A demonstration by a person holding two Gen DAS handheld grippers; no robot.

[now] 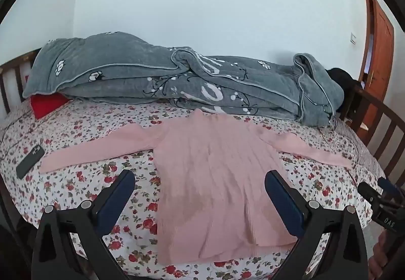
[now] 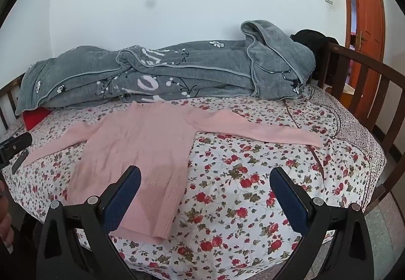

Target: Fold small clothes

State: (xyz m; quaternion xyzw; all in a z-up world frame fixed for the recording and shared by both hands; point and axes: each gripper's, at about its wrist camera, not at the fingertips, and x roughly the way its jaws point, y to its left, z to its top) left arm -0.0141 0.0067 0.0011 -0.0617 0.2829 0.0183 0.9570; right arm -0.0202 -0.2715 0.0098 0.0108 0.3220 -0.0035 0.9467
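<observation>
A pink long-sleeved knit sweater (image 1: 215, 173) lies flat on the flowered bedsheet (image 1: 83, 138), both sleeves spread out sideways, hem toward me. My left gripper (image 1: 200, 178) hangs open above the sweater's lower body, nothing between its blue-padded fingers (image 1: 119, 194). In the right wrist view the same sweater (image 2: 136, 158) lies to the left. My right gripper (image 2: 205, 177) is open over the sweater's right hem edge and the bare sheet (image 2: 240, 204), holding nothing. The right gripper's tip (image 1: 374, 199) also shows at the left view's right edge.
A rumpled grey quilt (image 1: 164, 77) fills the back of the bed. A red pillow (image 1: 48, 104) peeks out at its left. A dark phone (image 1: 30, 158) lies near the left sleeve's cuff. Wooden bed rails (image 2: 359, 82) stand at the right, with a brown door (image 2: 367, 9) behind.
</observation>
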